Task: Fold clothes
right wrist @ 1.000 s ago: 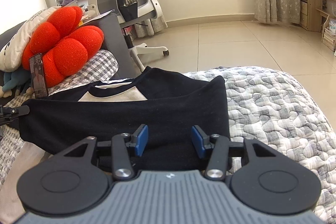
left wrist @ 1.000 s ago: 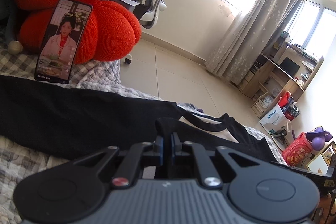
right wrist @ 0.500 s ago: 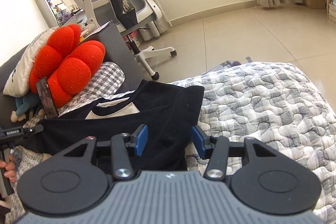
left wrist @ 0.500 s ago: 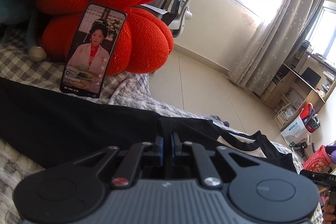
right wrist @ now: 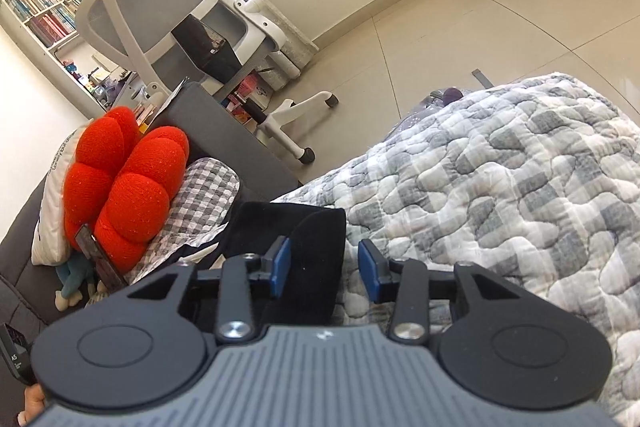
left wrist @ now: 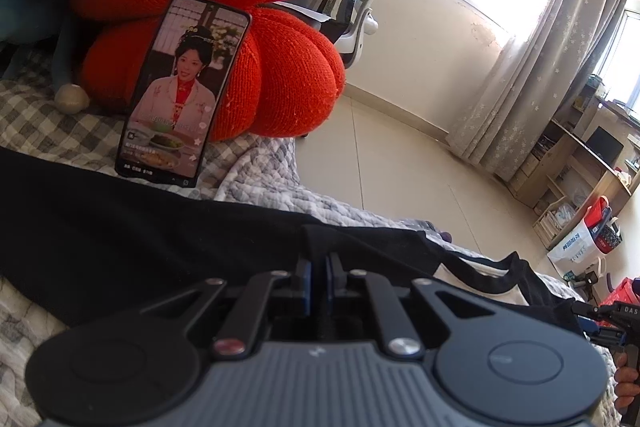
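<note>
The left tongs (left wrist: 318, 277) pinch the black cotton shirt (left wrist: 120, 227) on the grey quilted bed (right wrist: 500, 187); the right tongs (right wrist: 324, 267) are closing around its folded edge, pads not yet touching

Black claw (right wrist: 323, 267), blue pads (right wrist: 280, 267), ribbed grey housing (right wrist: 320, 379)

Left gripper (left wrist: 318, 277) is pinching a fold of the black shirt (left wrist: 140, 227), which is lying across the quilted bedspread (left wrist: 256, 171). A phone (left wrist: 180, 91) is leaning on the red cushion (left wrist: 280, 67), its screen playing video.
</note>
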`<state>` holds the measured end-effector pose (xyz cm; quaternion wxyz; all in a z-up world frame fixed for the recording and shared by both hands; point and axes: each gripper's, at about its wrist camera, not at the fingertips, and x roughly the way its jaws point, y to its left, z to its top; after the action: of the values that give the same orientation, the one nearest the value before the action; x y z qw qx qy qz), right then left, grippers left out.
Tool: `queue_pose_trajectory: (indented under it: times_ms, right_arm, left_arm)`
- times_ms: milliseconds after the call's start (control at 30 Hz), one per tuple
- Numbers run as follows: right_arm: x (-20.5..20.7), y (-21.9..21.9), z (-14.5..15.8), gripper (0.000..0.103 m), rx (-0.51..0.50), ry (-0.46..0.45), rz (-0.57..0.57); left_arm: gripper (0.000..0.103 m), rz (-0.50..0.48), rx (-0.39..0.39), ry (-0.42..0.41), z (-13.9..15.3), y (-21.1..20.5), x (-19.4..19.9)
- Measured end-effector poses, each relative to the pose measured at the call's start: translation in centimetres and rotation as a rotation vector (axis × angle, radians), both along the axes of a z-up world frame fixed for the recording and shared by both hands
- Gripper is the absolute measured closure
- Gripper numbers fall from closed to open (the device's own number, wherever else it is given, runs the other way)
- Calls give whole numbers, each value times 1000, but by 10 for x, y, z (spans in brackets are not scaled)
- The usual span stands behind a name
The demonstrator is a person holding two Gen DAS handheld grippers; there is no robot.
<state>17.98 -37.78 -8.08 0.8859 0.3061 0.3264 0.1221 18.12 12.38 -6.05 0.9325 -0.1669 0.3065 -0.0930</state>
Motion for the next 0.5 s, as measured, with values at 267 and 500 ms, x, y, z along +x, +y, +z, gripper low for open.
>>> queue_pose_trajectory:
  times_ms: [267,500]
  right_arm:
    - [-8,16,17,96,-193,-98,-29]
    - [1,17,11,97,-265,-86,-51]
  left_arm:
    - [96,-5,3,-11,0,0,6]
    - [96,-19,1,25,-10,-1,25]
